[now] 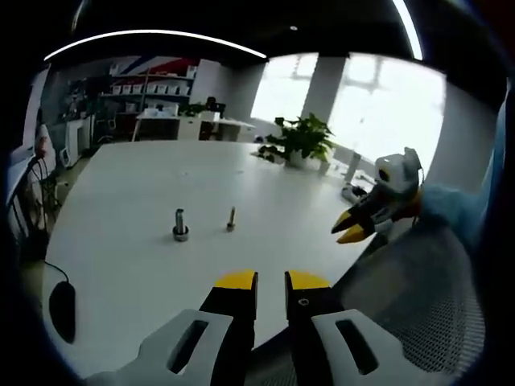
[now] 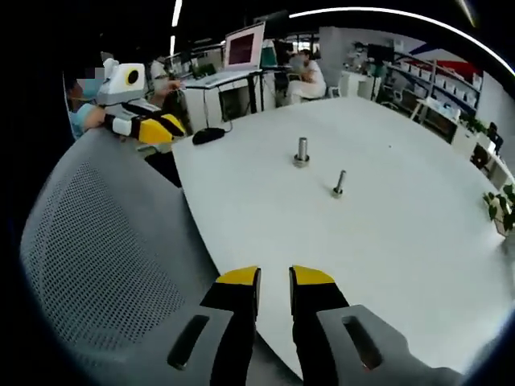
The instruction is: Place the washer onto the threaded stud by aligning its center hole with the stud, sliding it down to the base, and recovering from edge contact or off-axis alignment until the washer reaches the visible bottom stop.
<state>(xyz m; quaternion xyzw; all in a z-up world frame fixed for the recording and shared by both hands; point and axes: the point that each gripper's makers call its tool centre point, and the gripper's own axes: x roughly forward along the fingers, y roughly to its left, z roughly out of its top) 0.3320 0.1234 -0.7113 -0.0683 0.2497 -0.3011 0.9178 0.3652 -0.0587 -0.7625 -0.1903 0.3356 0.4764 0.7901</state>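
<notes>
On the white table (image 1: 121, 265) stand two upright metal pieces. The thicker threaded stud (image 1: 180, 223) (image 2: 302, 151) has a wider ring at its foot; whether that ring is the washer is too small to tell. A thinner bolt (image 1: 231, 218) (image 2: 339, 184) stands beside it. My left gripper (image 1: 271, 283) hangs at the table's near edge, well short of both, jaws a narrow gap apart and holding nothing. My right gripper (image 2: 274, 279) is likewise slightly open and empty above the table edge. Each gripper also appears in the other's view: the right gripper (image 1: 352, 226) and the left gripper (image 2: 158, 127).
A grey mesh chair back (image 1: 418, 305) (image 2: 96, 257) sits between the grippers and the table edge. A dark mouse (image 1: 62, 310) (image 2: 208, 135) lies on the table. Potted plants (image 1: 302, 138) stand at the far end, with desks, a monitor (image 2: 245, 44) and people beyond.
</notes>
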